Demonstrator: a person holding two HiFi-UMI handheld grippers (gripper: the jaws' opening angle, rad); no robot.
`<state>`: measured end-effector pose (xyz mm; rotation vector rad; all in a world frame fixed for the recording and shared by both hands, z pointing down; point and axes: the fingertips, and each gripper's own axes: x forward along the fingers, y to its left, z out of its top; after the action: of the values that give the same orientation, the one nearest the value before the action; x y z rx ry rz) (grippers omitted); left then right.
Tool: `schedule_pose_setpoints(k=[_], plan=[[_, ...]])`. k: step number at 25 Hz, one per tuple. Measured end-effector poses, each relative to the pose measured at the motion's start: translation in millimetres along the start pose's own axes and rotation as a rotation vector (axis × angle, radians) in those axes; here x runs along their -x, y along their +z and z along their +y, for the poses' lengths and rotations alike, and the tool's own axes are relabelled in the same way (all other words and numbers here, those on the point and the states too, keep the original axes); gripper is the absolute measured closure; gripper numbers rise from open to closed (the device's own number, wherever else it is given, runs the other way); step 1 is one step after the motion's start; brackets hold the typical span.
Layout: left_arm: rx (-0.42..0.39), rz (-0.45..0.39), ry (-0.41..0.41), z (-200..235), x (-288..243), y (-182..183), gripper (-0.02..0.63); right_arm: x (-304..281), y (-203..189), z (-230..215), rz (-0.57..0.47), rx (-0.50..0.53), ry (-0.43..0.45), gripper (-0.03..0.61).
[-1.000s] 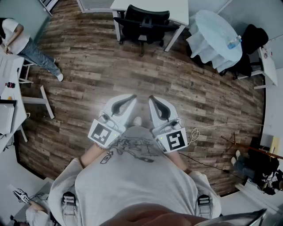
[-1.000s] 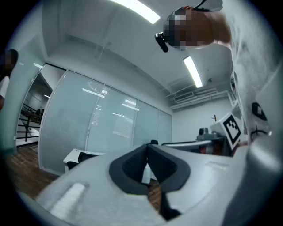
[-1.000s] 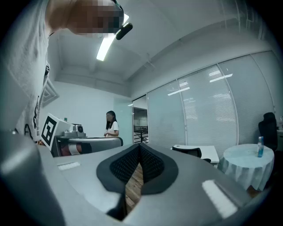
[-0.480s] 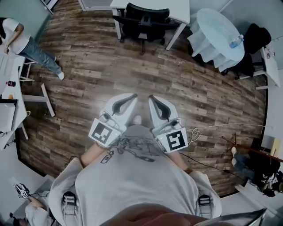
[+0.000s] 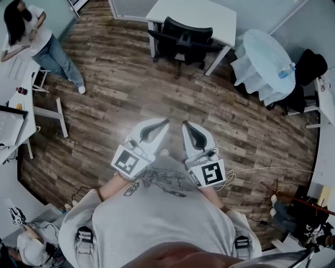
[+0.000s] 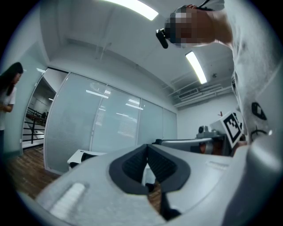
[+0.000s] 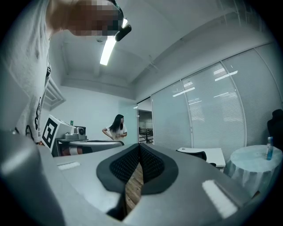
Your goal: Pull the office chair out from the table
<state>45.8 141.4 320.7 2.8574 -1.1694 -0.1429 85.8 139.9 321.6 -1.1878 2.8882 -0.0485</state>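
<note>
A black office chair (image 5: 180,42) stands tucked under a white table (image 5: 196,15) at the far side of the room, across a stretch of wooden floor. My left gripper (image 5: 166,122) and right gripper (image 5: 184,124) are held side by side in front of my chest, pointing toward the chair and well short of it. Both are shut with nothing between their jaws. In the left gripper view my left gripper (image 6: 147,148) shows the white table (image 6: 82,156) small and far off. The right gripper view has my right gripper (image 7: 139,148), with the table (image 7: 210,154) and chair back (image 7: 196,155) at the right.
A round table with a pale cloth (image 5: 264,57) and a water bottle (image 5: 287,69) stands right of the white table, dark chairs (image 5: 309,68) beside it. A person (image 5: 39,44) stands at the far left by white desks (image 5: 13,123). Cables (image 5: 251,172) lie on the floor at right.
The chair and table have slid slightly down and right in the head view as I moved forward. The person at the left now shows more fully. Both grippers stay shut.
</note>
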Motion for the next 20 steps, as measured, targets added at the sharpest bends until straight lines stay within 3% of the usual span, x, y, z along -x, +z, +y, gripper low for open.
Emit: schedule_pose_setpoints(k=[20], plan=[[-0.019,0.006,0.021,31,-32,-21,0.613,-18,-19,-37,0.006,-0.01,-0.009,0.574]])
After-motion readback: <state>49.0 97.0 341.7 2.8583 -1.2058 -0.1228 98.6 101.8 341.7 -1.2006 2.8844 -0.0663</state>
